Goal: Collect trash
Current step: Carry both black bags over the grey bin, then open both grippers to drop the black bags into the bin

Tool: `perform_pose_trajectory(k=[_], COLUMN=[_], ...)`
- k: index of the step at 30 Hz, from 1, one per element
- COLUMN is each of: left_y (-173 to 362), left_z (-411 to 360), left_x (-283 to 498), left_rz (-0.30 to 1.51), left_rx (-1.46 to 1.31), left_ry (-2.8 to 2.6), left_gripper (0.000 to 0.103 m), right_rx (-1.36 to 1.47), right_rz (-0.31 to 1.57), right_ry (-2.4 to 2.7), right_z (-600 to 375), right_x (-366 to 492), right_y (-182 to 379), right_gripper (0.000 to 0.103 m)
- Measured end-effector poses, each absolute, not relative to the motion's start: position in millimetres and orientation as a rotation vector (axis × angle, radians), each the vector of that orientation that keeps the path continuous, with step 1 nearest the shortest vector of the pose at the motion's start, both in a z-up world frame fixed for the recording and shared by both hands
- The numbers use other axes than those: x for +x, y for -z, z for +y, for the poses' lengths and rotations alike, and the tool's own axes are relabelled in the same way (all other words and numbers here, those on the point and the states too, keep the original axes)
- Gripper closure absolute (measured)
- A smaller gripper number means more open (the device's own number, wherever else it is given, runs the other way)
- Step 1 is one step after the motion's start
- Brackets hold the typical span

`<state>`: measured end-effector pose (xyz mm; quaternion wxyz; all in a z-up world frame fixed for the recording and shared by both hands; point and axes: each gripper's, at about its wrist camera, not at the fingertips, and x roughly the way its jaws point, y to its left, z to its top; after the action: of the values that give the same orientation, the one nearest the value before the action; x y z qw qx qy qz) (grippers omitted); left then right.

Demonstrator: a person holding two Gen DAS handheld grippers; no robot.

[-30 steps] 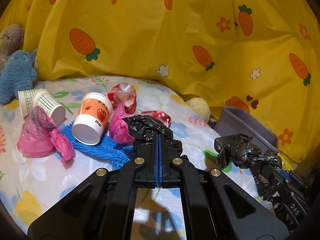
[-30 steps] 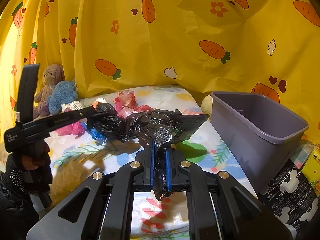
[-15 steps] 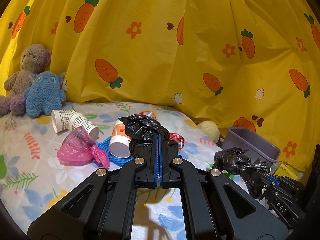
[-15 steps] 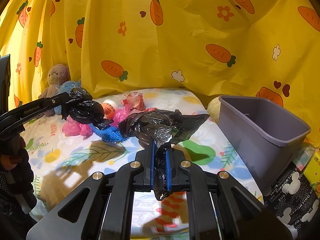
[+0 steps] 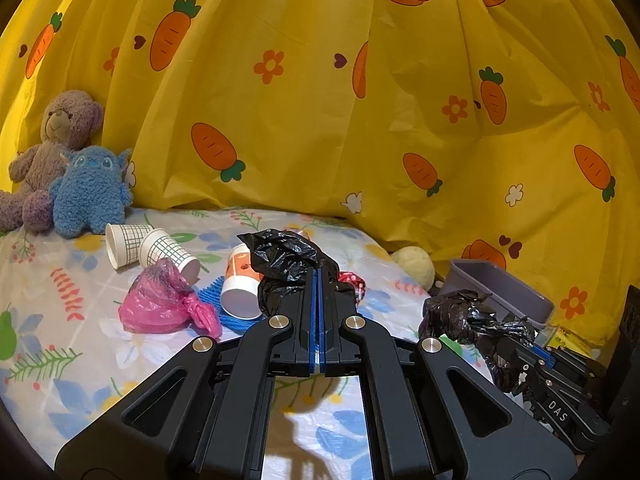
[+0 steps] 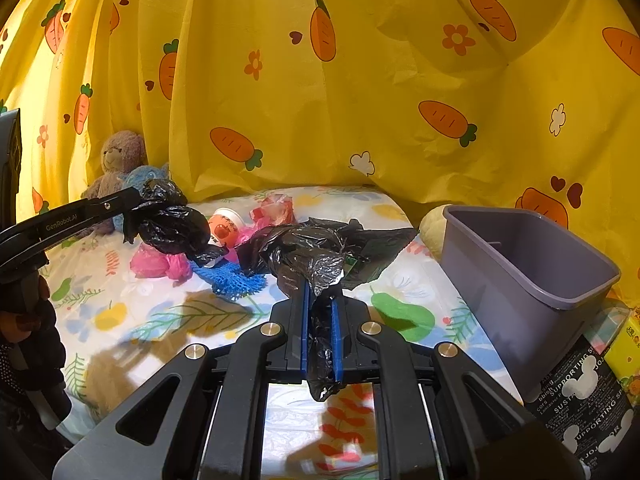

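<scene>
Left wrist view: your left gripper (image 5: pixel 319 280) pinches one edge of the crumpled black plastic bag (image 5: pixel 286 258). Pink plastic wad (image 5: pixel 160 304), paper cups (image 5: pixel 158 246) and blue mesh (image 5: pixel 224 312) lie uncollected on the floral sheet (image 5: pixel 60 320).

Right wrist view: your right gripper (image 6: pixel 320 308) clamps the bag's other edge. The grey plastic bin (image 6: pixel 520 276) looks empty, so collecting has likely barely begun; the bag's mouth is hidden.

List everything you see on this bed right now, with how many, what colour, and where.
Black trash bag: one, stretched between both grippers.
Paper cups: two grid-patterned on their sides at back left; one orange-printed mid-bed.
Pink plastic bag: one, before the cups.
Blue net: one, mid-bed.
Red wrappers: crumpled, behind.
Purple bin: one, right edge.
Plush toys: brown bear, blue creature, back left.
Left gripper: shut on bag.
Right gripper: shut on bag.
</scene>
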<state>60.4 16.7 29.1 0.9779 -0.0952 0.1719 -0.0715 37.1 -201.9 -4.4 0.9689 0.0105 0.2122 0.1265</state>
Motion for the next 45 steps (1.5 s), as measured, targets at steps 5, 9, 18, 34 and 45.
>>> perform_pose_trajectory(k=[5,9,18,34,45], left_y=[-36.2,-45.6,-66.6,-33.1,-10.9], left_z=[1.8,-22.3,-109.0,-237.6,-254.9], left_x=[66.8,80.4,123.6,192.7,212.7], left_rz=[0.342,0.345,0.336,0.500,0.592], left_rx=[-0.176,-0.166,-0.170,-0.167,-0.172], left_ry=[0.217,0.300,0.552,0.769,0.796], left_gripper=[0.103,0.103,0.103,0.103,0.103], right_rx=[0.019,0.019,0.041,0.075,0.085], right_rz=[0.402,0.366,0.322,0.414,0.446], right_ry=[-0.220,-0.157,0.077,0.237,0.234], right_z=[-211.5,-230.3,-305.8,-368.2,-374.7], right_x=[38.5,41.3,58.1,81.2,94.1], right_y=[-3.0,-12.6,-27.9,-0.8,7.2], right_gripper=[0.093,0.093,0.093,0.093,0.093])
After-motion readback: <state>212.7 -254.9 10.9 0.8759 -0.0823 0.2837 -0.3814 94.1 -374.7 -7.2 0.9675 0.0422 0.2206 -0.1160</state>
